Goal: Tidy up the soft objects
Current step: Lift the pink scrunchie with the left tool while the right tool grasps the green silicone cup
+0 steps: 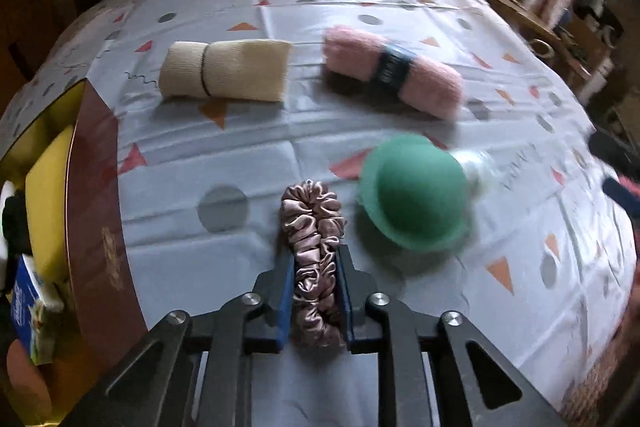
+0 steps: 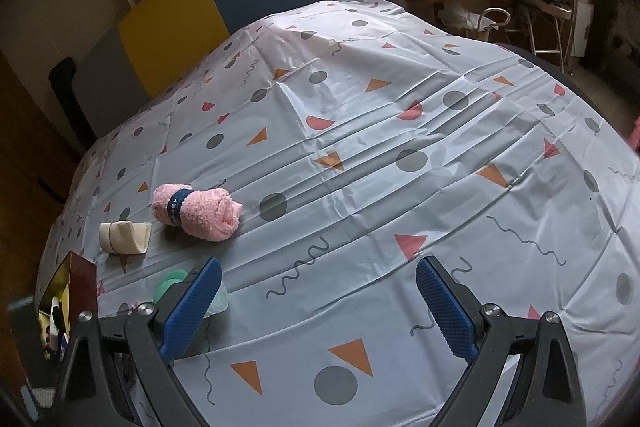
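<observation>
The left gripper (image 1: pixel 316 291) is pinching the crinkled mauve satin scrunchie (image 1: pixel 314 259) lying on the desk (image 1: pixel 400 27), beside the open brown box (image 1: pixel 96 207). The right gripper (image 2: pixel 320 307) is hanging spread and empty. The beige ribbed cloth roll (image 1: pixel 226 71), fluffy pink banded towel roll (image 1: pixel 392 71) and green rubbery dome (image 1: pixel 416 199) are waiting. The box's contents are mostly cut off; the dome is looking blurred.

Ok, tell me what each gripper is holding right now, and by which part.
The left gripper is shut on the pink satin scrunchie, pinching the near part of its loop so both sides press together. The right gripper is open and holds nothing.
</observation>
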Tool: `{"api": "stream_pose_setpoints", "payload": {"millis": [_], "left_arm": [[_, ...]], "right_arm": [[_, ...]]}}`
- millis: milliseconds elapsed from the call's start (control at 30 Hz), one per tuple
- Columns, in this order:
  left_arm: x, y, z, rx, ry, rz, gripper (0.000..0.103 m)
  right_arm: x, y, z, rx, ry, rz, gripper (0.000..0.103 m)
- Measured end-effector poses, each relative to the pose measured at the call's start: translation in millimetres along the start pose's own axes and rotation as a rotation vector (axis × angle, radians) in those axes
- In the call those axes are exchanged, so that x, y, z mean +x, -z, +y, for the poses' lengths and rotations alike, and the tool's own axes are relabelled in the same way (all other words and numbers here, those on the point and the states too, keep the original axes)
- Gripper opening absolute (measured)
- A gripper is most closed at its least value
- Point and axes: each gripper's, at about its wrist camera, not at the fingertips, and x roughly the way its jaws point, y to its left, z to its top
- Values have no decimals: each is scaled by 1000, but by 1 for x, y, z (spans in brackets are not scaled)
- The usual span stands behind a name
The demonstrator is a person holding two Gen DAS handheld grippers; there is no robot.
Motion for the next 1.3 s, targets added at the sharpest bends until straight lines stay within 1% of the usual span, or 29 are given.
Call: {"api": "stream_pose_setpoints", "payload": {"millis": [133,167,233,300,333,367,433,500,567,600,667,700,800,833,867,900,933,967,1000,1067,1100,1200,1300], "left_arm": [[-14,36,-8,54,43,-18,18],[-17,46,-11,85,41,-29,18],[-24,65,-18,164,9,-78,18],[-27,77,-19,186,4,-124,19],[-27,77,-19,186,6,-132,19],[-27,80,-20,185,10,-144,19],[-28,82,-19,197,12,-168,19],[-30,87,-19,224,7,-191,19],[-30,88,-20,227,8,-203,19],[-30,88,-19,216,15,-209,19],[-29,88,-18,212,19,-214,18],[-29,89,-17,207,23,-216,18],[-29,89,-16,198,34,-222,18],[-28,89,-16,197,36,-224,18],[-29,90,-15,194,39,-227,18],[-29,91,-15,197,39,-232,18],[-29,91,-15,198,39,-234,18],[-29,91,-15,198,40,-235,18],[-29,91,-15,197,42,-234,18],[-29,91,-15,196,44,-237,18],[-29,92,-15,194,45,-240,18],[-29,93,-15,187,45,-244,18],[-28,92,-14,184,44,-245,18]], "right_arm": [[0,1,2,-8,-11,4,99],[-1,1,2,-11,-12,4,99],[0,2,5,-21,-36,11,99],[1,4,12,-47,-51,20,99],[0,6,17,-69,-63,22,99],[-1,7,24,-98,-91,25,99],[-4,12,45,-205,-155,29,99],[-4,14,67,-318,-219,60,98],[-4,17,99,-483,-254,89,98],[-3,19,109,-537,-262,102,98],[3,23,137,-678,-241,120,99],[11,26,153,-769,-236,157,100],[36,38,181,-939,-198,256,103],[48,44,190,-998,-175,298,103],[56,47,193,-1031,-142,307,102],[67,51,197,-1057,-116,321,93],[76,55,198,-1055,-112,357,82],[82,58,198,-1055,-95,380,66],[87,62,196,-1060,-56,375,66],[85,65,191,-1035,-59,337,62],[83,65,188,-1015,-60,331,61],[72,71,171,-928,-72,312,61],[65,79,151,-858,-85,262,63]]}}
